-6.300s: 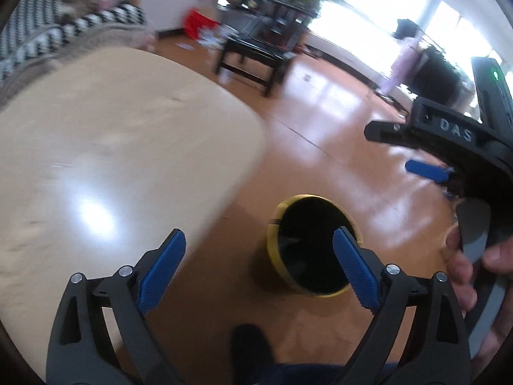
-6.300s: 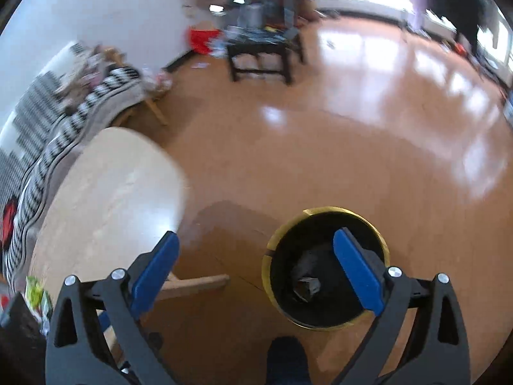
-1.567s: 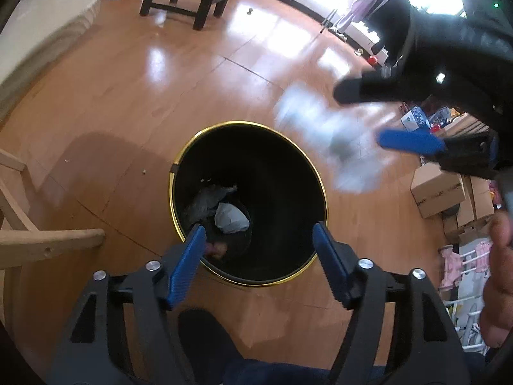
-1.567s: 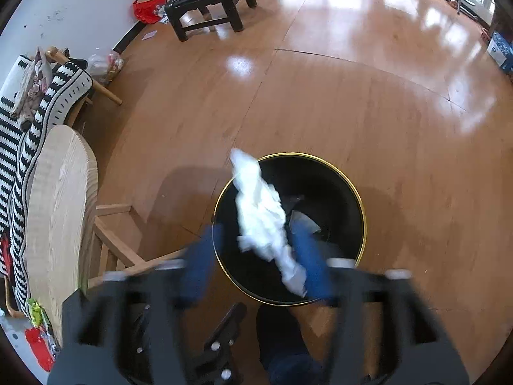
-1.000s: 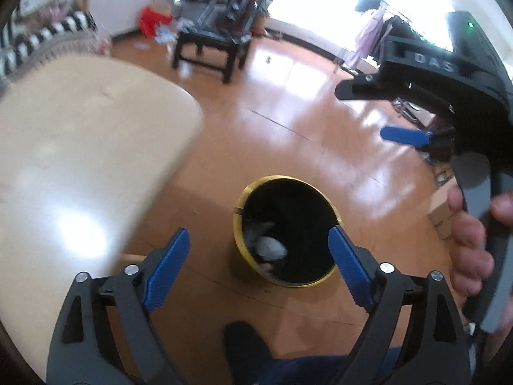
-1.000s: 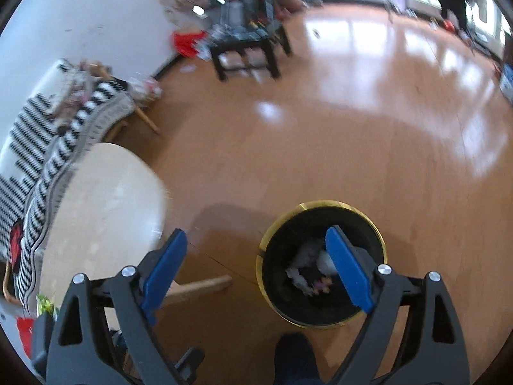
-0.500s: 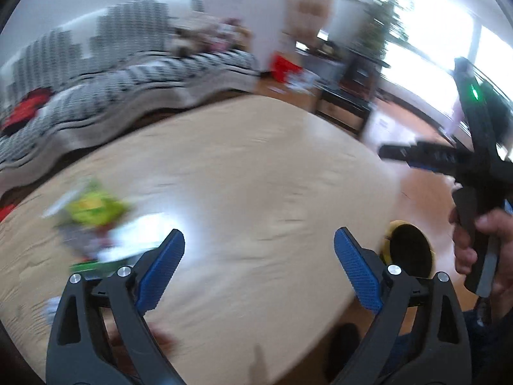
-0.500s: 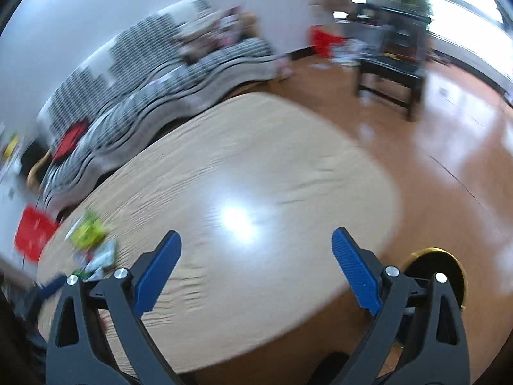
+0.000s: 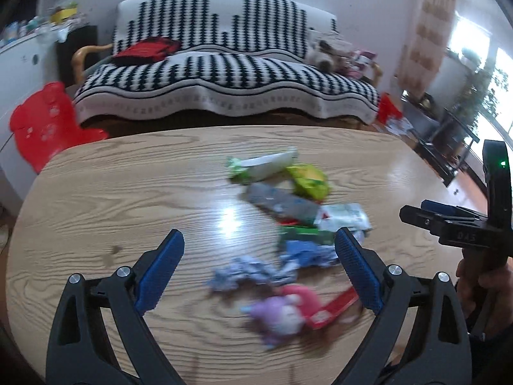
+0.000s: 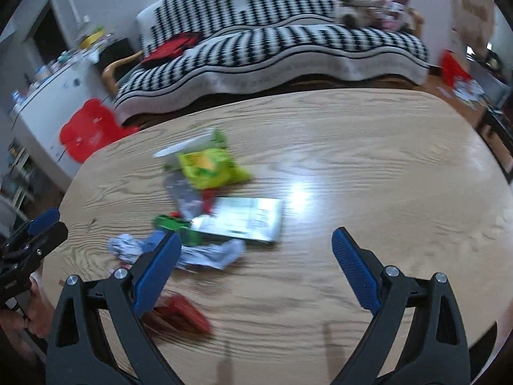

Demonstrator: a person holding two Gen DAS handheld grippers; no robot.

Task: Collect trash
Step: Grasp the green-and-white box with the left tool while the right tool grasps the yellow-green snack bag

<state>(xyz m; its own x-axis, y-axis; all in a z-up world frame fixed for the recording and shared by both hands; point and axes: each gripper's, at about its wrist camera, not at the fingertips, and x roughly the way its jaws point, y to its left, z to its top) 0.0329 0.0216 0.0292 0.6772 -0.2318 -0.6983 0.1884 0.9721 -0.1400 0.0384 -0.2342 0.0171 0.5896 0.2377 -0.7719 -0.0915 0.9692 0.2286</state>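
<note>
Trash lies loose in a cluster on the wooden table (image 9: 112,192). Items: a white-and-green wrapper (image 9: 263,166) at the cluster's sofa-side end; a yellow-green packet (image 9: 307,181) just beside it; a grey pouch (image 9: 279,200); a silver-white packet (image 9: 343,218); a green wrapper (image 9: 304,235); crumpled bluish paper (image 9: 250,272); a pink-purple item (image 9: 282,311), blurred; a red wrapper (image 9: 333,306) at the table's near edge.

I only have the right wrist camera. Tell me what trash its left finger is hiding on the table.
Observer: A pink and purple wrapper lies at the near end of the pile, beside the red wrapper.
Operator: Report the left gripper's state.
Observer: The left gripper is empty. Its jaws have just been opening and stand wide, with crumpled tissue lying on the table in front of them.
</note>
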